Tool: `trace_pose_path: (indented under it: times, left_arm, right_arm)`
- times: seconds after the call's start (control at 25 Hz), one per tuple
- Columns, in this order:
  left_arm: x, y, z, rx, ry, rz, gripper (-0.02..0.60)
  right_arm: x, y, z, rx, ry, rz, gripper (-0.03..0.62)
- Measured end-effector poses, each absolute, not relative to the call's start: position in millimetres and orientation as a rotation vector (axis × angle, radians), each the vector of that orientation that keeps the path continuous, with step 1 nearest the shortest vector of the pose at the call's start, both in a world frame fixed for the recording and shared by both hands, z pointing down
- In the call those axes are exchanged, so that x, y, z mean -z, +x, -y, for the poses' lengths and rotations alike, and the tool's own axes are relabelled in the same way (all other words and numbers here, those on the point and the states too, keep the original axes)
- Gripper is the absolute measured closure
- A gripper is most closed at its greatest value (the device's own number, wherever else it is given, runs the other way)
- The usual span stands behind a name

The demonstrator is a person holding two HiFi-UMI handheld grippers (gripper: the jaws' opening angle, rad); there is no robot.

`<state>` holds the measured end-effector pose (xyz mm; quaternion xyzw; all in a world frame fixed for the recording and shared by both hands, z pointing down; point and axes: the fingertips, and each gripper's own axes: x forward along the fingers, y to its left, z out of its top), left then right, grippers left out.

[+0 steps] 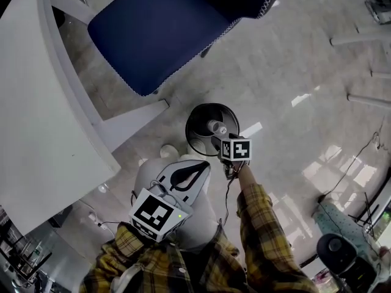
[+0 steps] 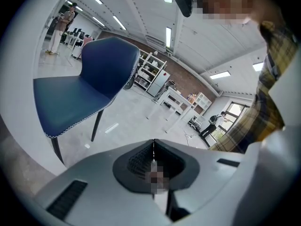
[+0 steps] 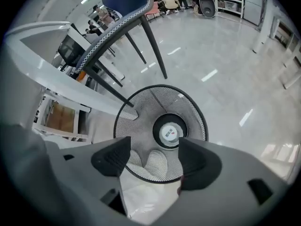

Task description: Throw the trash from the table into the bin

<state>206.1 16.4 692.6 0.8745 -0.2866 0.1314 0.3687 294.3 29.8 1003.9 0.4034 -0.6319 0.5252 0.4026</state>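
Note:
A black mesh bin [image 1: 197, 124] stands on the floor beside the white table [image 1: 36, 133]. My right gripper [image 1: 219, 134] hangs right above it, open, with nothing between its jaws. In the right gripper view the bin [image 3: 141, 107] holds a round cup-like item [image 3: 170, 133] and a crumpled white piece [image 3: 155, 165], seen past my right gripper [image 3: 153, 157]. My left gripper [image 1: 188, 174] is held low near my body, shut and apparently empty. In its own view the left gripper [image 2: 153, 161] points toward the blue chair [image 2: 80, 91].
A blue chair [image 1: 159, 23] stands pushed close to the table, just beyond the bin. White furniture legs [image 1: 360, 38] line the far right. A black stool-like object [image 1: 335, 249] and cables [image 1: 360, 157] lie at lower right. The floor is glossy grey.

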Motion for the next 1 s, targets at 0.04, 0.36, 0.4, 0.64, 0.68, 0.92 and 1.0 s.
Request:
trace_pose_path:
  times: [0.04, 0.36, 0.4, 0.64, 0.68, 0.92, 1.0]
  left_arm:
    - [-683, 206, -19, -0.335, 2.241, 0.737, 0.571]
    - [-588, 217, -31, -0.312, 2.209, 0.76, 0.571]
    - [-576, 217, -32, -0.309, 2.21, 0.763, 0.571]
    - [-508, 210, -24, -0.278, 2.216, 0.812, 0.571]
    - [-496, 209, -21, -0.268, 2.227, 0.822, 0.571]
    - [-428, 195, -10, -0.218, 2.29, 0.889, 0.571]
    - [-408, 189, -7, -0.209, 2.322, 0.903, 0.571]
  right_arm:
    - [-992, 295, -33, -1.326, 1.015, 1.598, 0.298]
    - [-892, 294, -49, -1.364, 0.992, 1.612, 0.298]
    - [-879, 294, -49, -1.375, 0.999, 1.617, 0.298]
    - [-794, 273, -42, -1.432, 0.97, 1.739, 0.305]
    - [-779, 266, -41, -1.455, 0.945, 1.771, 0.305]
    - [-677, 236, -41, -1.509, 0.849, 1.976, 0.371]
    - [-635, 228, -36, -1.503, 0.847, 2.065, 0.393]
